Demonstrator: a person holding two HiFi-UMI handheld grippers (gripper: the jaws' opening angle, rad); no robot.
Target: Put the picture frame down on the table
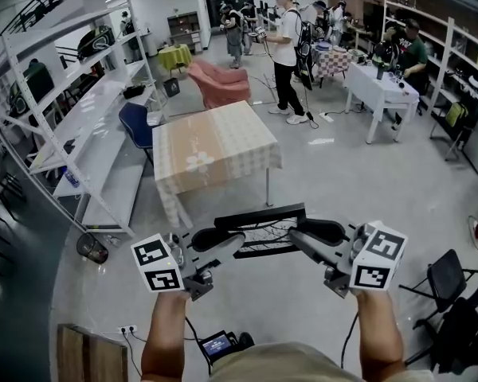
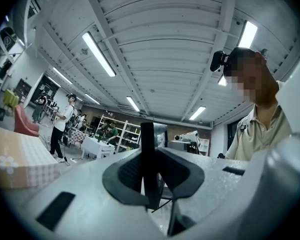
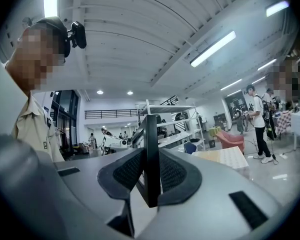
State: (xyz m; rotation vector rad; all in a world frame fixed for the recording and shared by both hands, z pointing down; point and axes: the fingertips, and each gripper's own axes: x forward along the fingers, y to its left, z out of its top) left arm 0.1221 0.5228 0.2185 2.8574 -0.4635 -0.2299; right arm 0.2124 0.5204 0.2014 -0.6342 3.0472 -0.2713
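Nearest the body, the left gripper and the right gripper face each other at waist height with the picture frame between them. The left gripper view shows its 2 fingers pressed together on a thin black edge of the frame, with no gap on either side. The right gripper view shows the same: both fingers are clamped flat on the opposite edge. Gripping the 2 opposite sides probably keeps the frame from swinging or twisting while it is carried. It hangs roughly level over the bare floor, touching nothing else.

The marker cubes on the grippers bear only black-and-white square patterns, no words. A small lit device sits low by the person's waist, and its screen is too small to read. No brand or label shows on the frame.

Ahead, well apart from the frame, stands the table, covered in a pale checked cloth with a flower print and carrying nothing. By my judgement the frame has yet to be brought over it and lowered. Further back are a white shelving rack, a pink armchair and a person in a white shirt.
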